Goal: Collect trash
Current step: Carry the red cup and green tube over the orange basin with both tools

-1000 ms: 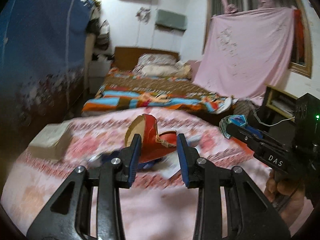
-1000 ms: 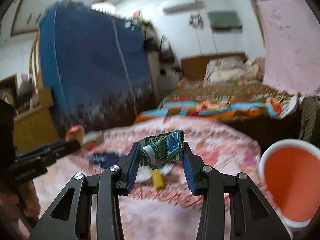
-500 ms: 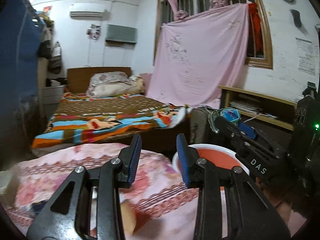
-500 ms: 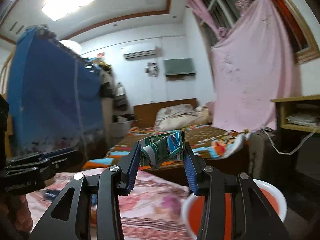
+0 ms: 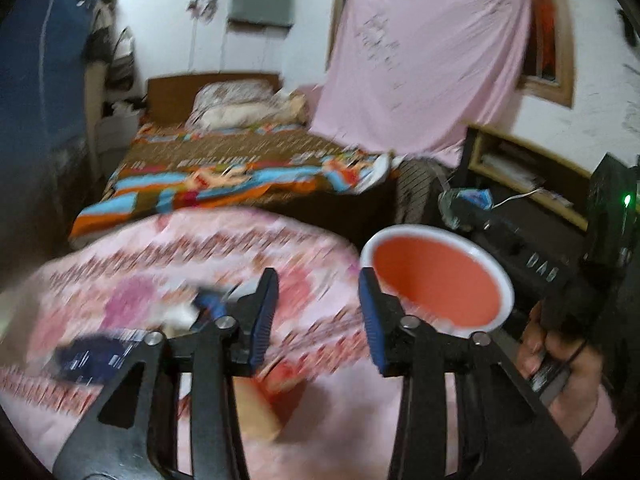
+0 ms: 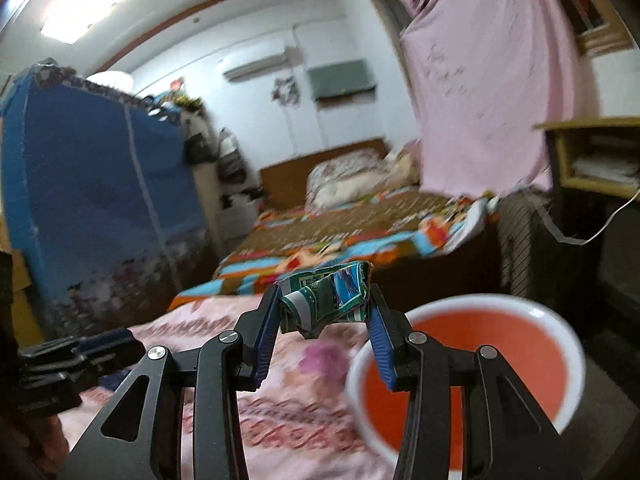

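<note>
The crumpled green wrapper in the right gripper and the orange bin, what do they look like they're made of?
Wrapper: likely thin printed paper or foil-lined packaging; it holds sharp creases and shows a pale inner side.
Bin: probably moulded plastic, smooth, with an orange inside and a white rolled rim.

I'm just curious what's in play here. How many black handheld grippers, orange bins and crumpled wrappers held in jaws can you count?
Black handheld grippers: 2, the left gripper and the right gripper
orange white-rimmed bin: 1
crumpled green-and-blue wrapper: 1
Total: 4
</note>
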Demonstrator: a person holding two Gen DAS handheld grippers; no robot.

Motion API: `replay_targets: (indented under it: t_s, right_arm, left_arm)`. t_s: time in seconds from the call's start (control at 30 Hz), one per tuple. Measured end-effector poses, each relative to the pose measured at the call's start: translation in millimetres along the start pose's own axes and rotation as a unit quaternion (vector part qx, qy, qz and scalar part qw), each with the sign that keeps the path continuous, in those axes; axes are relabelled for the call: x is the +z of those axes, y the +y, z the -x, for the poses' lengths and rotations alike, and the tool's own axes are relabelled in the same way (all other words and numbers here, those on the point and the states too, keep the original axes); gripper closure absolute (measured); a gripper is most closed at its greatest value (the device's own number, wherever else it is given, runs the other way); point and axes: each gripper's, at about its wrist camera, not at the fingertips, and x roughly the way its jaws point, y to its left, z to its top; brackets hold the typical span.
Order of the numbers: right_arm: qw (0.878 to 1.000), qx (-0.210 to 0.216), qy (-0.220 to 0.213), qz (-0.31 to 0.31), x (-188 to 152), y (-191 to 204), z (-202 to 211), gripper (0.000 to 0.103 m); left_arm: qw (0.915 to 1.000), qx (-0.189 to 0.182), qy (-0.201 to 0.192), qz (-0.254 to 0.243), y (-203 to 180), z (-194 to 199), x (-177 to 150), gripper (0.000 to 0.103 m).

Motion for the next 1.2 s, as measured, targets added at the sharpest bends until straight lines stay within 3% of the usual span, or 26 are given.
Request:
replay_targets:
  t_s: [0.17,0.33,0.63,0.73,0.97,1.2]
  right_arm:
    - [0.997,0.043,0.065,-0.008,-12.5,13.5,-17.6,0.062]
    - [0.992,0.060,0.114,0.008,-23.0,27.9,-30.1,0.062]
    - [0.982,0.062,0.173,0.039,-36.1,38.6,-45.4,0.062]
    - [0.982,0.064,0.174,0.032,-34.9,36.4,-43.8,0.062]
    - [0.984,0.067,0.161,0.022,-29.0,34.3,-40.5,0.062]
    - [0.995,0.053,0.081,0.012,-13.1,26.4,-17.6,0.062]
  left_arm:
    - [0.9987,0.032,0.032,0.022,19.0,4.6,-19.3,0.052]
    - [0.9951,0.040,0.086,0.029,25.4,-8.8,-30.9,0.052]
    - [0.9899,-0.017,0.138,0.030,17.5,-24.5,-38.6,0.054]
    - [0.9897,-0.026,0.138,0.028,14.4,-24.5,-38.3,0.064]
    - [0.9930,-0.024,0.115,0.015,9.0,-18.1,-30.8,0.072]
    - [0.9977,-0.037,0.055,0.016,-1.4,-16.0,-4.1,0.075]
